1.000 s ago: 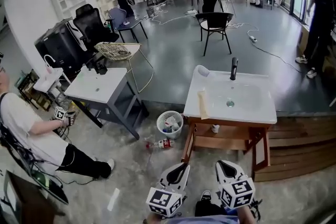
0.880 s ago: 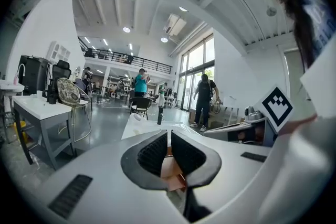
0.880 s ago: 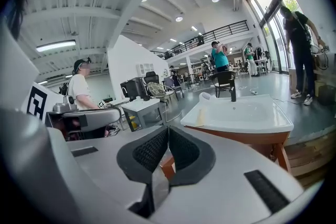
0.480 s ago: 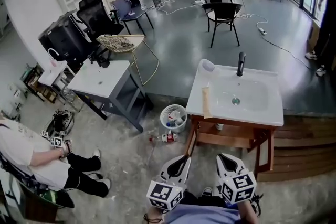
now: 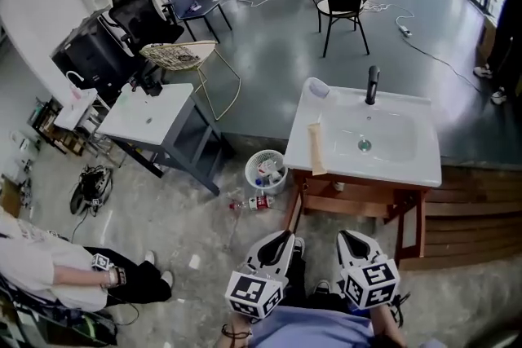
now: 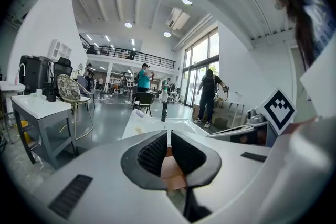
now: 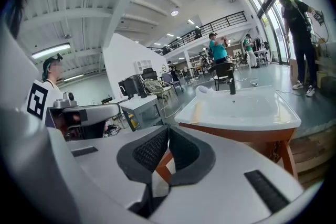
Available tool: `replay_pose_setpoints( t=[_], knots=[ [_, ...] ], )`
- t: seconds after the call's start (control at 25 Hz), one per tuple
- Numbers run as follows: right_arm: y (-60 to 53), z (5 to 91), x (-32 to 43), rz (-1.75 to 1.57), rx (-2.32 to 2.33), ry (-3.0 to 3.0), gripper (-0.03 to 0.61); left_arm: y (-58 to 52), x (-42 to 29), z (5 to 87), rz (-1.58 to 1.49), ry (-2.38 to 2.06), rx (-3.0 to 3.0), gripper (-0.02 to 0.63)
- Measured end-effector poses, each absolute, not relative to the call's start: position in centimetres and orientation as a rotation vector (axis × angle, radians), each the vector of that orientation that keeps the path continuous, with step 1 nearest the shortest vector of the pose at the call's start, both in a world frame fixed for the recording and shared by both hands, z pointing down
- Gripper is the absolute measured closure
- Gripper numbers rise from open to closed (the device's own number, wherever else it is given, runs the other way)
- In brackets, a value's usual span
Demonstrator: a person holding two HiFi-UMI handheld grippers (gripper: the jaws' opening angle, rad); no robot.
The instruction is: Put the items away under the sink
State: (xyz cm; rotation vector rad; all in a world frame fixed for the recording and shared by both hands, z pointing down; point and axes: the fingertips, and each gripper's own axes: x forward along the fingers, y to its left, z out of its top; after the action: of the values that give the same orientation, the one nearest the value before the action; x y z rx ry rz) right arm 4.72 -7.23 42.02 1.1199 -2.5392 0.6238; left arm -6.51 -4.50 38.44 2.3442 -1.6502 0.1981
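The white sink (image 5: 424, 167) rests on a wooden stand with a shelf under it, where a small white item (image 5: 338, 187) sits. A beige strip (image 5: 316, 149) lies on the basin's left rim and a white cup (image 5: 316, 87) at its back corner. On the floor are a red-labelled bottle (image 5: 257, 203) and a white basket (image 5: 267, 171) holding several items. My left gripper (image 5: 283, 240) and right gripper (image 5: 349, 240) hover side by side in front of the stand, both shut and empty. The left gripper (image 6: 168, 135) and the right gripper (image 7: 168, 131) both look toward the basin (image 7: 236, 107).
A grey table (image 5: 151, 118) stands left of the sink, with a wicker-topped gold chair (image 5: 179, 57) and black office chairs behind it. A person sits on the floor at lower left (image 5: 49, 281). Wooden steps (image 5: 473, 224) lie right of the stand.
The head view has shifted: the sink stand has come nearer to both grippers, and the seated person has slid down toward the lower left. Both jaws stay shut.
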Motion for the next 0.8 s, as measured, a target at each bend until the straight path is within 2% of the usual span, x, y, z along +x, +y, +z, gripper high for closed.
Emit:
replay_pose_setpoints(
  t=[0.8],
  knots=[
    [-21.1, 44.7, 1.0, 0.644, 1.247, -2.424, 0.557, -20.0, -10.7, 40.7, 0.277, -1.497, 2.476, 0.594]
  ],
)
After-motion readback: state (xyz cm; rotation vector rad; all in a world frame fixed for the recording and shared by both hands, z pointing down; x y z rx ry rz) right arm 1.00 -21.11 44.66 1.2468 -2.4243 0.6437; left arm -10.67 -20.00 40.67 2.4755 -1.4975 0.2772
